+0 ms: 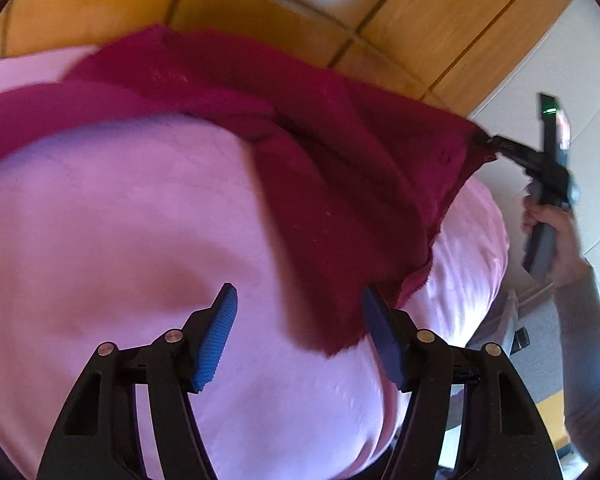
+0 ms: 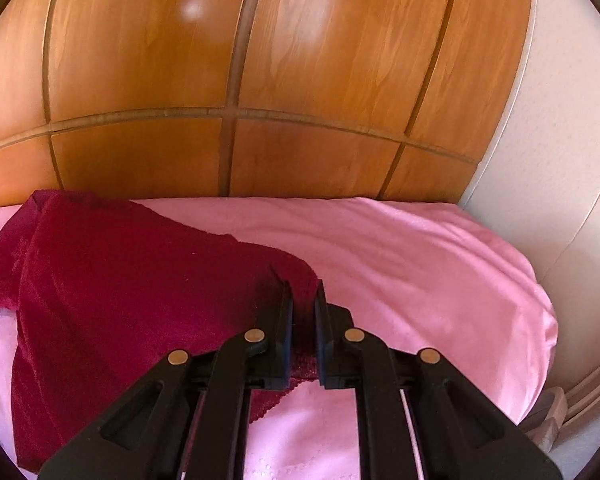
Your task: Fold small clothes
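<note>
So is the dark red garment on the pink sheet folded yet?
Not neatly: the dark red garment lies rumpled on the pink sheet, one corner pinched by the right gripper; the left gripper is open.
</note>
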The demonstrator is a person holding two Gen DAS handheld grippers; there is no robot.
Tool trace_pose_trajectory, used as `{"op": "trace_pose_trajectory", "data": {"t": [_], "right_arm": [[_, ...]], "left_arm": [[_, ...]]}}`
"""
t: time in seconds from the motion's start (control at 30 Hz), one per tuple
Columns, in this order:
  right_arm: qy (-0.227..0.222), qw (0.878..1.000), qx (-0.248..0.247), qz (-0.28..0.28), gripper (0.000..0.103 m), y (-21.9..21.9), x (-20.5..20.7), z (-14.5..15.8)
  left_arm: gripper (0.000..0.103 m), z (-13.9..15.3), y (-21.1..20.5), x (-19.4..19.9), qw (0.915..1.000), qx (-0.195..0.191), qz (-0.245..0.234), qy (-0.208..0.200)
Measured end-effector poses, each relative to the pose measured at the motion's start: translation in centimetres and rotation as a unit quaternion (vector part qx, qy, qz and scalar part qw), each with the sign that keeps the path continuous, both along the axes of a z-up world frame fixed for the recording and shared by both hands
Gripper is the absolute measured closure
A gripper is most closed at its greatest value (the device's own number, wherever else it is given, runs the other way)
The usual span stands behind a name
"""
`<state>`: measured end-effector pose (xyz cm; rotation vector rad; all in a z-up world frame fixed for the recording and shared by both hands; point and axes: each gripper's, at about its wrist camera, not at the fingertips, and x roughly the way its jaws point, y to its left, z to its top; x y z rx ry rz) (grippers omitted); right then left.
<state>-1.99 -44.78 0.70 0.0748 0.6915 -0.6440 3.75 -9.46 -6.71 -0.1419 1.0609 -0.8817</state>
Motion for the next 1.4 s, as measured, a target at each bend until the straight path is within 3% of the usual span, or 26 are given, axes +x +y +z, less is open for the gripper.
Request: {"op": "trace_pose_trajectory", "data": {"t": [0.1,0.13,0.27,0.5,0.67,0.73,0.83,0.97,1.1,1.2,1.23,1.27,1.3,1.33,1.37,1.4], "right_arm": [[-0.003,1.0,0.009,0.009,0.095,1.2,-0.5,0.0],[-0.004,1.0,0.01,0.012,0.095,1.4,-0.8,0.0],[-0.022,0.999,0.03,0.038,0.095,2.5,-2.0,1.5],[-0.055,0.984,0.11,0.132,0.095,7.8,-5.8,3.0],[-0.03,0.957,0.191,0.214,0.095,13.7,-9.3,0.0],[-0.003,0.951,0.205,0.232,0.095,15.7,-10.0,-2.3],[0.047,0.94,0.247,0.232,0.095,17.7,-10.5,-6.6],[0.107,0.941,0.245,0.207,0.095,17.7,-11.1,-10.9],[0.115,0.945,0.244,0.187,0.096,16.4,-11.8,-11.4],[0.127,0.935,0.248,0.22,0.095,16.7,-11.2,-10.7],[0.119,0.936,0.247,0.22,0.088,16.7,-11.3,-10.1],[0.103,0.937,0.252,0.217,0.072,16.6,-11.4,-9.6],[0.092,0.939,0.251,0.215,0.064,16.2,-11.4,-8.9],[0.081,0.944,0.242,0.211,0.054,16.0,-11.3,-8.3],[0.07,0.948,0.229,0.207,0.05,15.8,-10.9,-7.4],[0.064,0.949,0.227,0.208,0.049,15.9,-10.5,-7.0]], "left_arm": [[0.082,-1.3,-1.9,0.5,0.9998,0.015,-0.008,0.009],[0.1,-1.3,-2.3,0.8,0.9997,0.017,-0.014,0.011],[0.1,0.9,0.1,1.3,0.9998,0.003,0.002,-0.022],[0.101,6.2,11.7,1.7,0.9947,-0.013,0.054,-0.087],[0.101,7.9,19.6,-1.4,0.9886,0.007,0.102,-0.11],[0.101,7.8,22.3,-2.8,0.9865,0.021,0.123,-0.106],[0.101,4.9,24.8,-4.5,0.9846,0.043,0.154,-0.069],[0.101,0.0,25.3,-5.5,0.9799,0.088,0.178,-0.025],[0.101,-1.2,25.5,-5.2,0.9792,0.08,0.187,-0.003],[0.099,-0.5,25.3,-4.9,0.9823,0.071,0.173,-0.008],[0.095,-0.2,25.4,-4.7,0.9824,0.072,0.172,-0.013],[0.088,0.1,25.8,-4.5,0.9823,0.069,0.173,-0.018],[0.082,0.3,26.2,-4.3,0.981,0.063,0.182,-0.018],[0.066,0.5,26.6,-3.9,0.9789,0.053,0.197,-0.014],[0.054,0.8,27.4,-3.4,0.9761,0.037,0.214,-0.008],[0.052,1.2,28.5,-2.7,0.9704,0.016,0.241,-0.003]]}}
